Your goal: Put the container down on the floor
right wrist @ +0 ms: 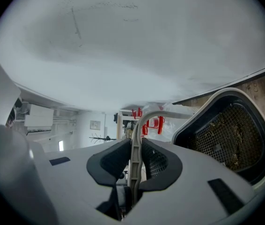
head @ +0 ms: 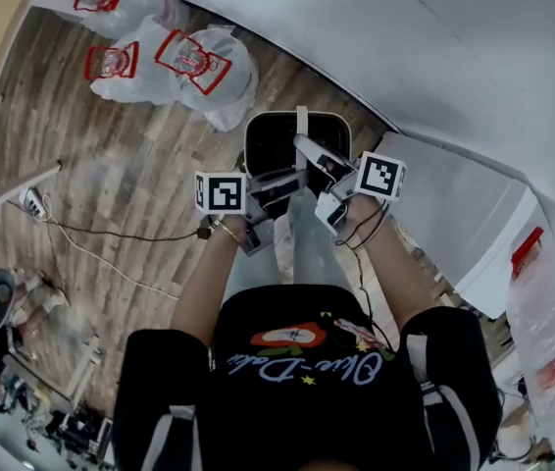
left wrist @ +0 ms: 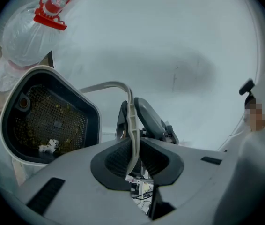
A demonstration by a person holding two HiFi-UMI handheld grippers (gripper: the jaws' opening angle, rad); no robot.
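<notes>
The left gripper (left wrist: 133, 154) and right gripper (right wrist: 135, 161) are both clamping the container's handle (left wrist: 130, 118). The container (head: 295, 143) is hanging just beyond the fingertips (right wrist: 115, 161), apparently not yet resting on the floor (head: 130, 165). Lowering it and letting go are remaining.

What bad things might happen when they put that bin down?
1. The left tool and right tool pinch only the thin handle, so the bin might slip or swing.
2. If it tips, the scraps on its mesh could spill out.
3. Bags lie close by on the floor; the bin might bump them.
</notes>
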